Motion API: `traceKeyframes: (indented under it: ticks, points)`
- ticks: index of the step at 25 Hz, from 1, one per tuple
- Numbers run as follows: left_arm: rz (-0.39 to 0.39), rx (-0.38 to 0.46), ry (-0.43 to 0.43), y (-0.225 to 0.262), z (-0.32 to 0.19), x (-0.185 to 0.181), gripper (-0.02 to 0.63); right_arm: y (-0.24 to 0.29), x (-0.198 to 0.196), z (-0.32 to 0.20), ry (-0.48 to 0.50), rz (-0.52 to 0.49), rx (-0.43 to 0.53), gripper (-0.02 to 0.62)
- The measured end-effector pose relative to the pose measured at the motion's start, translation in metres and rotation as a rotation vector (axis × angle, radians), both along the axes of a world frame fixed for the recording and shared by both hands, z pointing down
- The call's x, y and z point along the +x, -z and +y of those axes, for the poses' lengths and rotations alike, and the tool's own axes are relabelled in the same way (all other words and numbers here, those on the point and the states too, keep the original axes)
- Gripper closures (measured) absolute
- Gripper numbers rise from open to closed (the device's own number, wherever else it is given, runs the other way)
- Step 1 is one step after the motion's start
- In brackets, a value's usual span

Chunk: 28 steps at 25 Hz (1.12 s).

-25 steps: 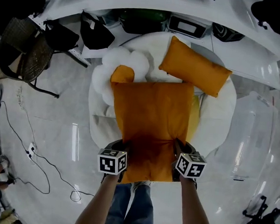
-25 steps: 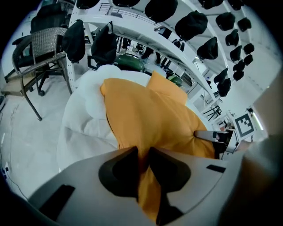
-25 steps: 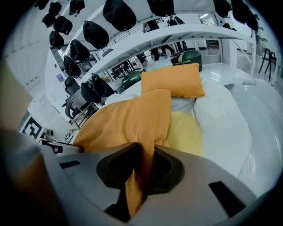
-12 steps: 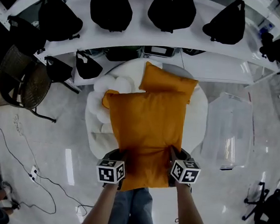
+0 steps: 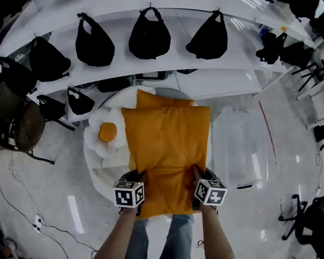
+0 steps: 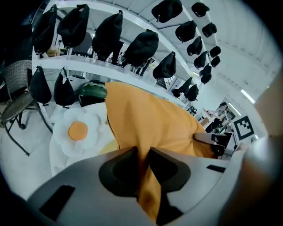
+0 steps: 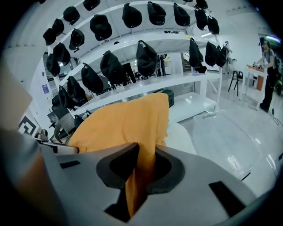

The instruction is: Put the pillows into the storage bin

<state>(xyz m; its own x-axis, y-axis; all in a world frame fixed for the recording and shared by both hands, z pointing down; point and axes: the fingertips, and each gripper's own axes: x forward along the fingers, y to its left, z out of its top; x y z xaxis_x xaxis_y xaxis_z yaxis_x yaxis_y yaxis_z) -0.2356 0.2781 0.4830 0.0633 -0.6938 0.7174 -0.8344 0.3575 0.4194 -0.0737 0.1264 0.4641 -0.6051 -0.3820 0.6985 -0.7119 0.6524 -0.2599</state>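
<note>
Big orange pillow (image 5: 165, 154): soft matte woven fabric, roughly rectangular, plump in the middle, creased and bunched at the near edge where it's pinched. Left tool (image 5: 141, 180) has the near-left corner and right tool (image 5: 196, 178) the near-right corner. Both tools' jaws are nearly closed, with a fold of orange fabric clamped between dark, scooped rubbery pads (each gripper view shows the cloth running straight through the narrow gap). The pillow hangs off the two tools and spreads away from the person, lifted clear above the pouf (image 5: 100, 169), which is white, round and soft-looking. Second orange pillow (image 5: 153, 100) is the same fabric; only its far edge shows past the held one, lying on the pouf. Fried-egg pillow (image 5: 108, 133) is a lobed white plush outline with a round orange yolk. It sits on the pouf's left side, just beside the held pillow's left edge. Storage bin (image 5: 241, 152) is clear hard plastic, a boxy shape with rounded corners, standing on the glossy pale floor (image 5: 61, 202) right of the pouf, off to the right of the right tool, and I see no pillow in it. Behind it all is a curved white shelf (image 5: 171, 76) with a row of black bags (image 5: 150, 36) hung above it. A dark wicker chair (image 5: 14, 125) is far left.
</note>
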Motion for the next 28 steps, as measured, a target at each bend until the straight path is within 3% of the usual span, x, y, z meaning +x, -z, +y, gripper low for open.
traceKeyframes:
  ticks: [7,20,28]
  points:
    - [-0.017,0.02,-0.04,-0.007,-0.077,0.071,0.512,-0.005,0.076,-0.07,-0.035,-0.009,0.034,0.537]
    - [-0.013,0.005,-0.043,-0.023,-0.268,0.272,0.512,-0.017,0.276,-0.262,-0.038,0.031,0.044,0.535]
    - [-0.012,0.001,-0.086,-0.035,-0.366,0.347,0.512,-0.03,0.356,-0.354,-0.079,0.061,0.044,0.534]
